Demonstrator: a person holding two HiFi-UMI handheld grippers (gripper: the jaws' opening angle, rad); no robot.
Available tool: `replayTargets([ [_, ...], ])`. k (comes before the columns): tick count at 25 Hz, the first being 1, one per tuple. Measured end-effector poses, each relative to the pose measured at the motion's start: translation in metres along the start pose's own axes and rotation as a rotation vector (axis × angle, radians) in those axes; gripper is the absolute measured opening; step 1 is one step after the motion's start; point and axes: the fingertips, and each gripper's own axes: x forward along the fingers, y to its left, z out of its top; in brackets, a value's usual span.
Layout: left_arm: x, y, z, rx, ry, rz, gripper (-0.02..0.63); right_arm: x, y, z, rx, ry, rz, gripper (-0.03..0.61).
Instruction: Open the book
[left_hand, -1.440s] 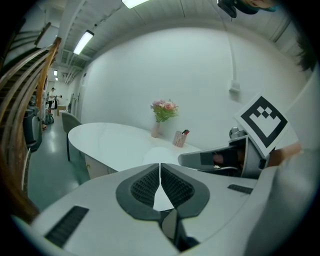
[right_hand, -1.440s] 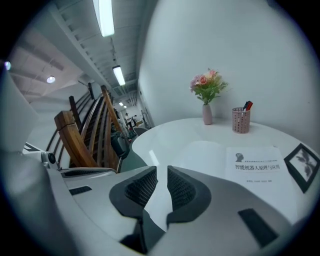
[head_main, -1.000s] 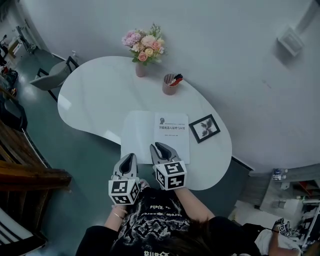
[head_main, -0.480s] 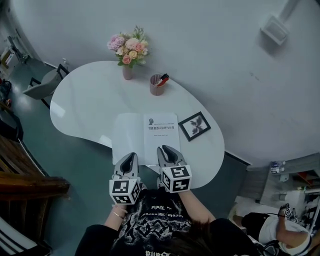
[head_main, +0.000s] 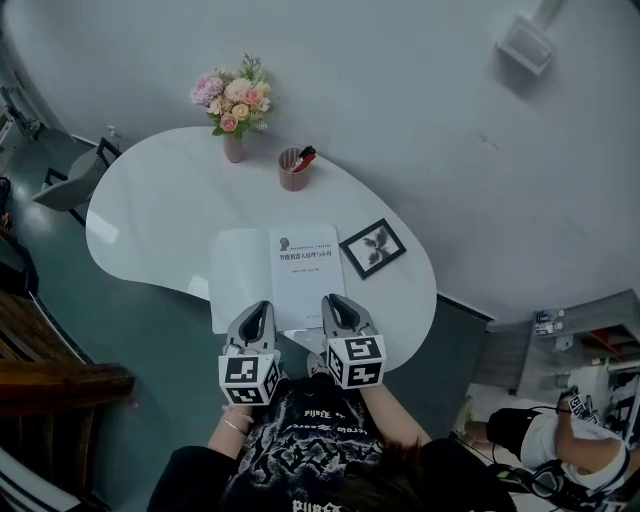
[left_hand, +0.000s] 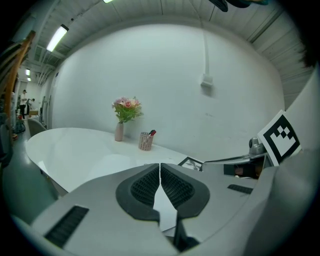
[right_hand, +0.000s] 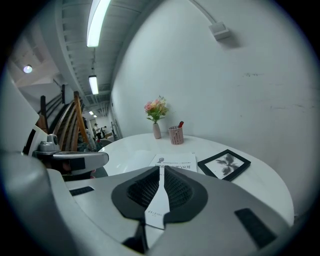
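A white book (head_main: 303, 272) lies flat near the table's front edge, with a printed title page on the right and a blank white leaf (head_main: 236, 280) spread to its left. My right gripper (head_main: 335, 303) hovers over the book's near right corner. Its jaws are closing, only a narrow slit is left, and nothing is between them; the book (right_hand: 175, 162) shows just past the right gripper (right_hand: 161, 170). My left gripper (head_main: 258, 314) is shut and empty at the near edge of the blank leaf. In the left gripper view the left gripper (left_hand: 160, 168) points across the table.
The white rounded table (head_main: 150, 210) carries a black picture frame (head_main: 373, 247) right of the book, a pen cup (head_main: 292, 169) and a vase of flowers (head_main: 231, 110) at the back. A chair (head_main: 70, 185) stands at the far left. A wall rises close behind.
Both grippers have moved forward toward the book. The right one now sits over its near right corner with narrower jaws. The head view has swung, sliding the table leftward.
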Motion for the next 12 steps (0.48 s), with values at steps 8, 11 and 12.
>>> replayTargets([
  [8, 0.004, -0.012, 0.000, 0.022, 0.005, -0.016, 0.026, -0.006, -0.007, -0.009, -0.021, 0.012, 0.009, 0.040],
  [11, 0.003, -0.014, -0.004, 0.018, 0.021, -0.021, 0.026, -0.008, -0.007, -0.010, -0.045, 0.011, 0.004, 0.034],
  [12, 0.003, -0.014, -0.006, 0.015, 0.032, -0.024, 0.026, -0.008, -0.007, -0.010, -0.051, 0.012, 0.004, 0.032],
])
